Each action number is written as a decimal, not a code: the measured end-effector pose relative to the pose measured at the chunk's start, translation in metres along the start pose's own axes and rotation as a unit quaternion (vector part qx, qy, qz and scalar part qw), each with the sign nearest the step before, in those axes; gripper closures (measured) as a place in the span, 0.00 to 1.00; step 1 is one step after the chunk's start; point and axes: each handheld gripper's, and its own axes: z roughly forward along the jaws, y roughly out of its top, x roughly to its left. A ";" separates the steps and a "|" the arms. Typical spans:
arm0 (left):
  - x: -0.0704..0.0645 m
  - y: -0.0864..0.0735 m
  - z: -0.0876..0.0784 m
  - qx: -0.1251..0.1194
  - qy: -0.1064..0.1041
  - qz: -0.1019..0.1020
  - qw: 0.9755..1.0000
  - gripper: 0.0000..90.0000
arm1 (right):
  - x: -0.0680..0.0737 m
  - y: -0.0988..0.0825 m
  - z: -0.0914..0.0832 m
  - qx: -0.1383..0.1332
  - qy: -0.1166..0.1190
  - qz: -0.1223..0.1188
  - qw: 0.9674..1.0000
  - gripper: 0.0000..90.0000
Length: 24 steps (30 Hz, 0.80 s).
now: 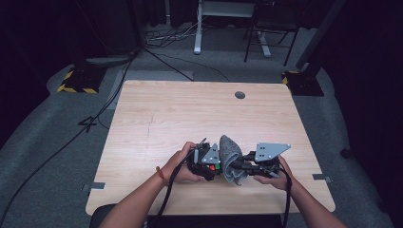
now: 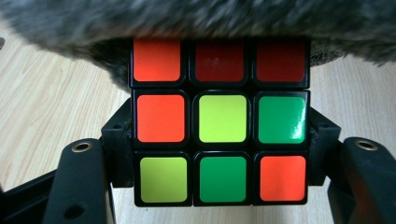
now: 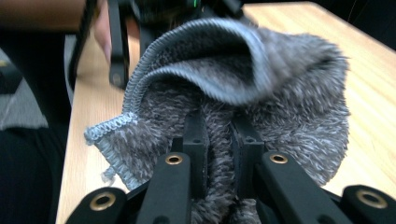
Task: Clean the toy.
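Note:
A scrambled puzzle cube with red, orange, green and yellow stickers sits between the jaws of my left gripper, which is shut on its sides. A grey fuzzy knitted cloth hangs over the cube's top edge. My right gripper is shut on a fold of the same cloth, whose ribbed hem curls open toward me. In the high view the left gripper and right gripper face each other near the table's front edge, with the cloth standing between them.
The wooden table has a round cable hole at the back right. Cables run across the grey floor at the left. A stand base with yellow-black tape and desk legs lie beyond the table.

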 end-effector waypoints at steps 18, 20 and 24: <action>-0.003 0.005 -0.011 -0.024 0.002 0.007 1.000 0.37 | -0.014 -0.015 0.002 0.053 -0.033 0.031 0.998 0.89; -0.004 0.006 -0.015 -0.032 -0.002 0.009 0.999 0.37 | -0.014 -0.017 0.003 0.059 -0.031 0.034 0.997 0.89; -0.003 0.005 -0.017 -0.042 -0.005 0.004 0.999 0.37 | -0.013 -0.019 0.005 0.048 -0.018 0.037 0.998 0.89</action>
